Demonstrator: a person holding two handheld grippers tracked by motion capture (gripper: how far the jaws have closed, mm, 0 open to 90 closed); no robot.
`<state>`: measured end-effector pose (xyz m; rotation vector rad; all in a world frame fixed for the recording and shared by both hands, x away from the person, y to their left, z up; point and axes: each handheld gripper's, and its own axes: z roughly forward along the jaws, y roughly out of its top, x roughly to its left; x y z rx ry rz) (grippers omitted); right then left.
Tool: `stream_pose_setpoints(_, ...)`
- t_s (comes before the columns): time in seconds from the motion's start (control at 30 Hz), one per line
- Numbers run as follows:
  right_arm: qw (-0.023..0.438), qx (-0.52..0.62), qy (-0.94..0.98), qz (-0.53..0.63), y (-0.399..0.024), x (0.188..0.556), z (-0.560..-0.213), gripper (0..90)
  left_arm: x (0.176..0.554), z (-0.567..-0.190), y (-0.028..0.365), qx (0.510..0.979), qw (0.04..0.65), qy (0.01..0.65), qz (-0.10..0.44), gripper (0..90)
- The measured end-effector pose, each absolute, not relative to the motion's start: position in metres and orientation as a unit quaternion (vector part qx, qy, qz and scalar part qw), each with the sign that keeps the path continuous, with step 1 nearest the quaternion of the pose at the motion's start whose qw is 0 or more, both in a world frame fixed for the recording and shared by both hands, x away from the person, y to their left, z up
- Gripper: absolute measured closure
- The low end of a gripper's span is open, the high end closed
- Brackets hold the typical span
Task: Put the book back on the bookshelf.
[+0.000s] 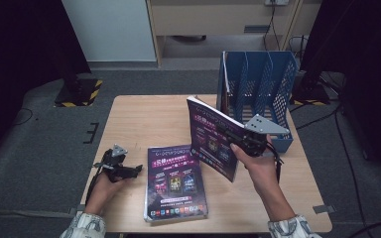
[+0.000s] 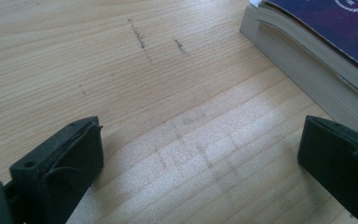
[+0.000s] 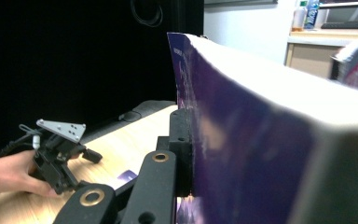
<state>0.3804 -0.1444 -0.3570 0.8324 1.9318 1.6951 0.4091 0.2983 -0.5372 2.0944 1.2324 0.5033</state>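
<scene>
In the high view, the right tool (image 1: pixel 235 139) sits right of centre in the frame, clamped on a purple book (image 1: pixel 209 135) that it holds upright and tilted above the wooden worktop (image 1: pixel 144 119), with the cover facing the lower left. The person's right hand (image 1: pixel 258 166) comes up from the bottom right edge to hold that tool. Just behind the raised book, in the upper right, stands a blue mesh file rack (image 1: pixel 263 87) at the far right part of the worktop. A second purple book (image 1: pixel 174 182) lies flat at the lower centre, face up, just beside the bottom corner of the raised one. The left tool (image 1: pixel 129 170) lies low at the lower left of the frame in the left hand (image 1: pixel 101 191), near the flat book's left edge and apart from it. In the left gripper view, the two black jaws stand wide apart at the bottom corners with bare wood between them, gripping nothing, and the thick page edge of the flat book (image 2: pixel 307 60) runs along the upper right. In the right gripper view, a black jaw at bottom centre presses against the purple cover of the raised book (image 3: pixel 242 154), which takes up the right half of the frame; the left tool (image 3: pixel 86 161) shows at the lower left above the worktop (image 3: pixel 130 140).
</scene>
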Motion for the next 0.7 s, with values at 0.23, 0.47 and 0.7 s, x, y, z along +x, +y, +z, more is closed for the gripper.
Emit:
stream_pose_setpoints(0.23, 0.221, 0.308, 0.695, 0.610, -0.166, 0.368, -0.357, 82.4, 0.409, -0.537, 0.298, 0.798, 0.324, 0.470, 0.192, 0.0)
stream_pose_setpoints(0.47, 0.229, 0.318, 0.690, 0.609, -0.189, 0.356, -0.356, 82.4, 0.409, -0.537, 0.298, 0.798, 0.323, 0.471, 0.193, 0.0)
stream_pose_setpoints(0.7, 0.237, 0.323, 0.688, 0.606, -0.207, 0.349, -0.354, 82.4, 0.409, -0.537, 0.298, 0.797, 0.323, 0.472, 0.193, 0.0)
